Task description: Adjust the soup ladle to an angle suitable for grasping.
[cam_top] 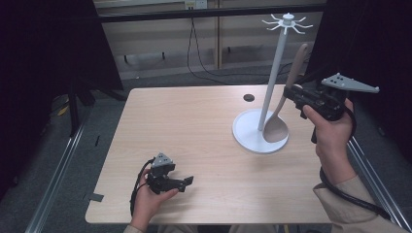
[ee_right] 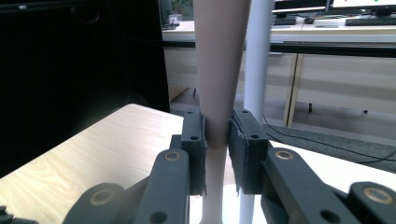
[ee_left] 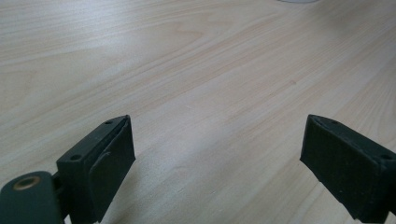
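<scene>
A wooden spoon (cam_top: 284,104) hangs upright, bowl down over the round white base (cam_top: 245,133) of a rack, handle up beside the white pole (cam_top: 273,73). My right gripper (cam_top: 290,93) is shut on the spoon's handle (ee_right: 217,65); in the right gripper view both pads press on the handle, with the pole (ee_right: 258,56) just behind it. The rack's top carries several short white hooks (cam_top: 287,23). My left gripper (cam_top: 187,182) rests low over the table's front left, held in a hand. Its jaws stand wide open over bare wood in the left gripper view (ee_left: 217,154).
The light wooden table (cam_top: 194,126) has a small dark round hole (cam_top: 248,97) near its far edge. Black curtains hang at left and right. Cables trail on the floor behind the table. A metal rail runs along each side of the table.
</scene>
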The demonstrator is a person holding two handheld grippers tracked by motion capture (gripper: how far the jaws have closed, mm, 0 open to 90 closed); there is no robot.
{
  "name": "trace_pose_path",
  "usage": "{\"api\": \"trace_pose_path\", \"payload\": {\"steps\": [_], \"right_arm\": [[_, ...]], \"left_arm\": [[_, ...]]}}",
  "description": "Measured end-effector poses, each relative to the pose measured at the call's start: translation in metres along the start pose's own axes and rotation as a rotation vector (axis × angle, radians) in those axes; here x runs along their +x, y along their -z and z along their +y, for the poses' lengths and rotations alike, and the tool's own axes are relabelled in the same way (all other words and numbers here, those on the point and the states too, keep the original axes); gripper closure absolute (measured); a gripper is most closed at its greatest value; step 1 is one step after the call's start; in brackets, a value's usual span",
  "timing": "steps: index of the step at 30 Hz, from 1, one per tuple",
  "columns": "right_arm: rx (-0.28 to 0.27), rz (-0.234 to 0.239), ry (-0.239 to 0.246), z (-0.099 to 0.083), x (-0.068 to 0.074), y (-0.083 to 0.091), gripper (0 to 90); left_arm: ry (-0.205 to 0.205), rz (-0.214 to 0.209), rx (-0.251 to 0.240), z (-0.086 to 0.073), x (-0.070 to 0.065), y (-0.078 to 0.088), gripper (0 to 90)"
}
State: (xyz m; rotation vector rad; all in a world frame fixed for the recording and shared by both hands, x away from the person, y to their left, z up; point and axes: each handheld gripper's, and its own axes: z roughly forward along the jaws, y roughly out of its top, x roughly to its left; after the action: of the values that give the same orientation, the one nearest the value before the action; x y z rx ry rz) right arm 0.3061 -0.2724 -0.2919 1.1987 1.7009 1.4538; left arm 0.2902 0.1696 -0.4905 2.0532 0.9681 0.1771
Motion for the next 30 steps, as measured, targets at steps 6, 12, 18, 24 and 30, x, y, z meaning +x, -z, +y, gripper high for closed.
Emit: {"api": "trace_pose_path", "payload": {"steps": [6,12,18,24,30], "right_arm": [[0.001,-0.015,0.004,0.007,-0.005,-0.001,77.1],[0.009,-0.02,-0.006,0.014,-0.012,-0.006,77.1],[0.018,-0.027,-0.01,0.017,-0.016,-0.01,77.1],[0.026,-0.021,-0.007,0.019,-0.017,-0.014,77.1],[0.034,-0.02,-0.004,0.022,-0.019,-0.017,77.1]], "left_arm": [[-0.009,0.002,0.004,0.001,0.0,0.0,9.6],[-0.009,0.002,0.005,0.001,0.0,0.0,9.6],[-0.005,0.003,0.002,0.001,0.0,0.0,9.6],[-0.004,-0.001,0.002,0.001,-0.001,-0.002,9.6],[-0.005,0.001,0.004,0.001,-0.001,-0.002,9.6]]}}
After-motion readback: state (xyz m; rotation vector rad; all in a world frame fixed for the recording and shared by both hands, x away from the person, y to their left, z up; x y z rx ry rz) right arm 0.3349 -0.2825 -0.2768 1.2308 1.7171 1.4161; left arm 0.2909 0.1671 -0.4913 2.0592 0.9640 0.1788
